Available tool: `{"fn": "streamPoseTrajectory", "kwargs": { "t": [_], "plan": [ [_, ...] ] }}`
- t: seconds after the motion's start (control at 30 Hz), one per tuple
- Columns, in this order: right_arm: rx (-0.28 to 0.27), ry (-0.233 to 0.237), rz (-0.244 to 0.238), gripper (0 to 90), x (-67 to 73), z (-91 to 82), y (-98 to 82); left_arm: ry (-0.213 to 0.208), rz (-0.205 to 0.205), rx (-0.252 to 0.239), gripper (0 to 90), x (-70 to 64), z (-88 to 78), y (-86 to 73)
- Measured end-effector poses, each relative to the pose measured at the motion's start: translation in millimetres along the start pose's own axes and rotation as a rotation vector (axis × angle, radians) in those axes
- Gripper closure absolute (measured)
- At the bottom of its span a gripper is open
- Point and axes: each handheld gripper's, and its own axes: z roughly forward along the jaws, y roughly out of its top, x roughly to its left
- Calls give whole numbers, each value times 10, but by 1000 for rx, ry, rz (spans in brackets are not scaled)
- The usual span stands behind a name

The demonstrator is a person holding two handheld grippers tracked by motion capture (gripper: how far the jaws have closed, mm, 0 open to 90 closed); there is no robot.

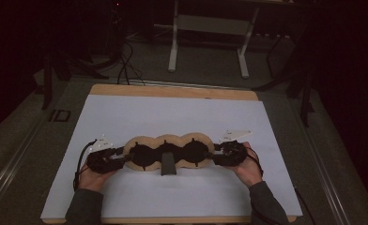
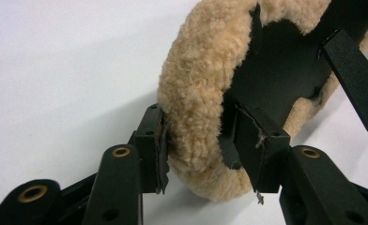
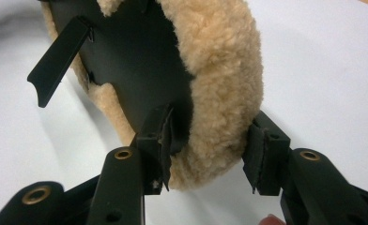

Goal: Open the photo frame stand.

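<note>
1. High view: we see a long fluffy tan pad [image 1: 169, 151] with a black inside lying flat on the white table [image 1: 182, 117]; its long side runs left to right; our left gripper [image 1: 121, 156] is at its left end, our right gripper [image 1: 218, 153] at its right end; both hands are just as near.
2. Left gripper view: the fuzzy rim [image 2: 196, 98] sits between the jaws; they squeeze it, one outside, one on the black inside.
3. Right gripper view: the fuzzy rim [image 3: 224, 84] is pinched too; the pad stretches away from each gripper toward the other.
</note>
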Motion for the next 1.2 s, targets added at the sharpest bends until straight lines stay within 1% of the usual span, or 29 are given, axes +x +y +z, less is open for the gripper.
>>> {"fn": "streamPoseTrajectory", "kwargs": {
  "t": [0.03,0.07,0.1,0.13,0.17,0.2,0.3,0.4,0.5,0.57,0.63,0.67,0.9,0.97,1.0,1.03,1.07,1.17,1.2],
  "plan": [
    [0,0,0,559,0,0,0,0,0,0,575,0,0,0],
    [-4,-7,-1,556,-7,5,-16,7,13,-2,577,-10,5,11],
    [-6,-10,-2,555,-9,9,-21,7,13,-2,577,-10,5,11],
    [-9,-15,-3,555,-14,14,-29,21,27,-4,578,-28,15,27],
    [-9,-15,-3,555,-14,14,-29,21,27,-4,578,-28,15,27],
    [-10,-26,-6,552,-26,15,-40,27,35,-10,581,-38,25,45],
    [-12,-37,-9,548,-33,19,-45,34,40,-10,582,-50,38,58],
    [-20,-48,2,541,-59,29,-50,49,46,-10,583,-67,66,82],
    [-32,-58,1,537,-73,36,-50,56,52,-13,582,-71,79,92],
    [-45,-72,-1,533,-84,40,-43,72,60,-23,582,-76,108,106],
    [-48,-77,-2,531,-91,40,-37,77,64,-22,581,-77,113,113],
    [-51,-81,6,526,-113,47,-32,91,79,-24,582,-90,136,133],
    [-66,-81,36,524,-185,76,-95,111,106,-24,581,-105,194,183],
    [-69,-82,41,524,-195,84,-105,124,117,-27,580,-105,207,204],
    [-77,-80,45,524,-213,104,-114,145,128,-40,579,-106,215,211],
    [-77,-80,45,524,-213,104,-114,145,128,-40,578,-106,215,211],
    [-77,-72,54,524,-227,137,-122,164,136,-40,577,-106,226,198],
    [-74,-64,66,523,-235,179,-142,170,136,-43,574,-101,229,187],
    [-81,-56,79,523,-244,198,-172,173,143,-44,572,-112,228,189]
  ]
}}
